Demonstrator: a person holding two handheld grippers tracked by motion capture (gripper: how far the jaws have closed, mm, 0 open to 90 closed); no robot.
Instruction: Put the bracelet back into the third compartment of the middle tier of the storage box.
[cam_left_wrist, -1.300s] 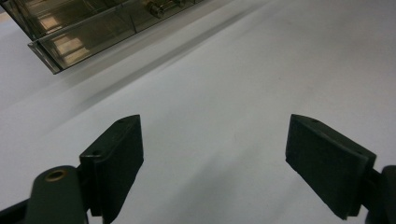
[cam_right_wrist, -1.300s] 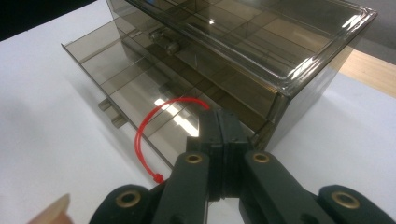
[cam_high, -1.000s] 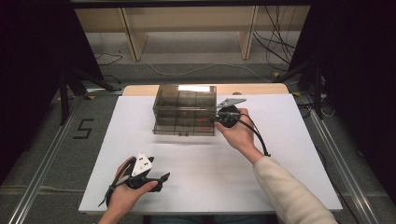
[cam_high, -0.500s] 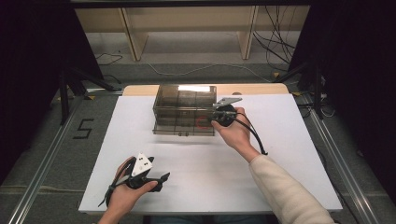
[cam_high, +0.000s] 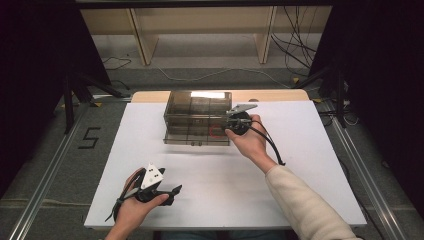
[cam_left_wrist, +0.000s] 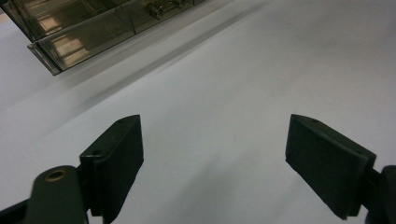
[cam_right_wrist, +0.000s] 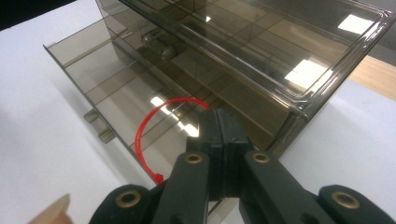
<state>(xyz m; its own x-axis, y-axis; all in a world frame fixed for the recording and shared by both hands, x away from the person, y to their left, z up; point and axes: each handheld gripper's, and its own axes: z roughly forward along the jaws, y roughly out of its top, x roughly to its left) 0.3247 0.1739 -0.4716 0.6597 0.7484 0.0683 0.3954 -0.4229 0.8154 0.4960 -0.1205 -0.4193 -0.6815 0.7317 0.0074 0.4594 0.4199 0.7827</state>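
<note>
R gripper (cam_right_wrist: 219, 123) jaws clamped on red band (cam_right_wrist: 144, 128), dangling over open bottom drawer (cam_right_wrist: 116, 100) of organizer (cam_high: 197, 117). L gripper (cam_left_wrist: 212, 158) jaws wide, empty, low on desk (cam_high: 310, 150), far off.

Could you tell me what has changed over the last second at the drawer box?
Very little: the right hand-held gripper edged slightly toward the smoky plastic drawer box, jaws shut on the red loop throughout. The left hand-held gripper stayed open, resting near the table edge.
</note>
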